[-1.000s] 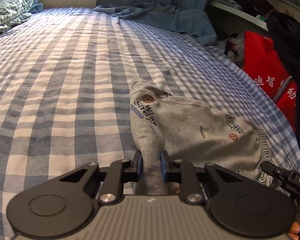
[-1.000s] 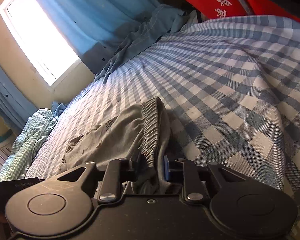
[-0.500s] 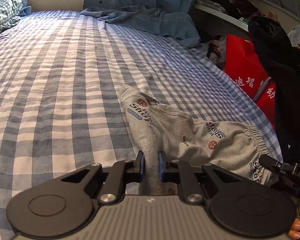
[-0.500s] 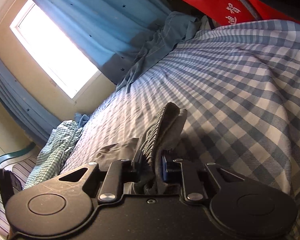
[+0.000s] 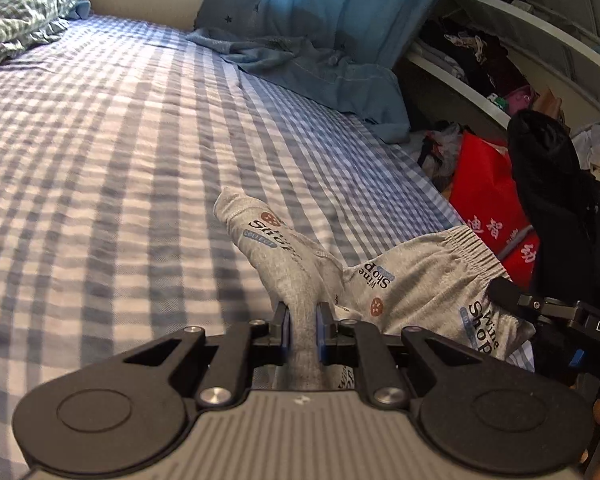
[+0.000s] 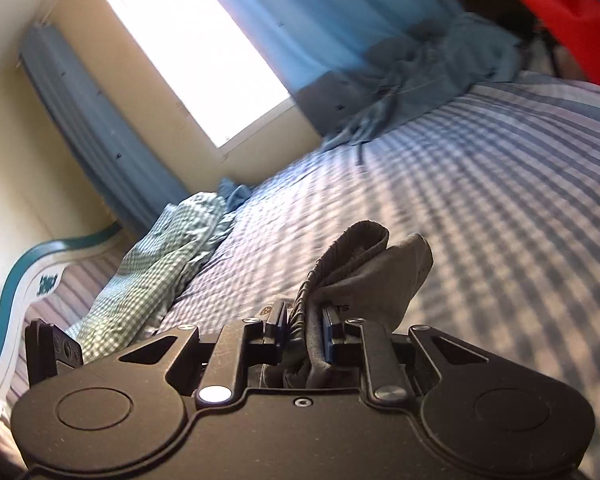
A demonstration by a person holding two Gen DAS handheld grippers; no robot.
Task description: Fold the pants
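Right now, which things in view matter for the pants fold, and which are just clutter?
In play:
- pants, grey, printed
- left gripper, shut on a leg
- right gripper, shut on the waistband
- bed, the work surface

Lying about:
- blue cloth by the curtain
- green checked bedding
- red bag
- shelves of clothes

My left wrist camera looks down its fingers, close over the checked bed, shelves upper right. My right wrist camera, tilted, faces the window upper left. Both share bed and blue curtain.
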